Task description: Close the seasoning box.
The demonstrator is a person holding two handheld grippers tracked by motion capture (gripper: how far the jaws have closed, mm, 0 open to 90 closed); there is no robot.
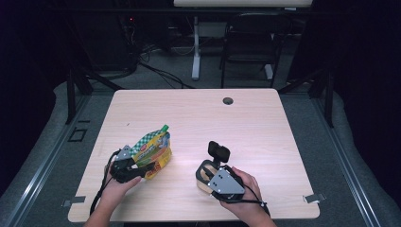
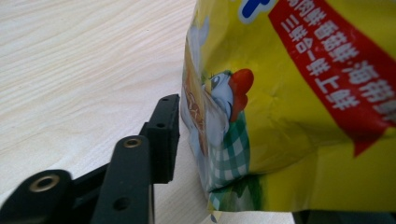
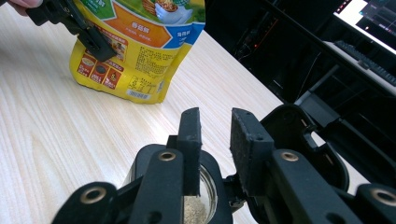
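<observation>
A yellow snack bag [image 1: 153, 150] with a green checked top stands on the table at the left. My left gripper [image 1: 141, 170] straddles its lower end. In the left gripper view the bag [image 2: 289, 102] lies between the jaws of the left gripper [image 2: 254, 161], and the left pad [image 2: 166, 135] stands a little off the bag's edge, so it is open. My right gripper [image 1: 213, 166] hovers over a small jar [image 1: 204, 178] whose black flip lid [image 1: 219, 151] is open. In the right gripper view, pale granules [image 3: 194, 210] show inside the jar beneath the parted jaws of the right gripper [image 3: 217, 135].
The light wooden table [image 1: 246, 123] has a round cable hole [image 1: 228, 100] near its far edge. Behind it stand a black chair [image 1: 248, 42] and a white desk leg [image 1: 196, 47]. Dark equipment and a monitor [image 3: 369, 18] lie beyond the table's edge.
</observation>
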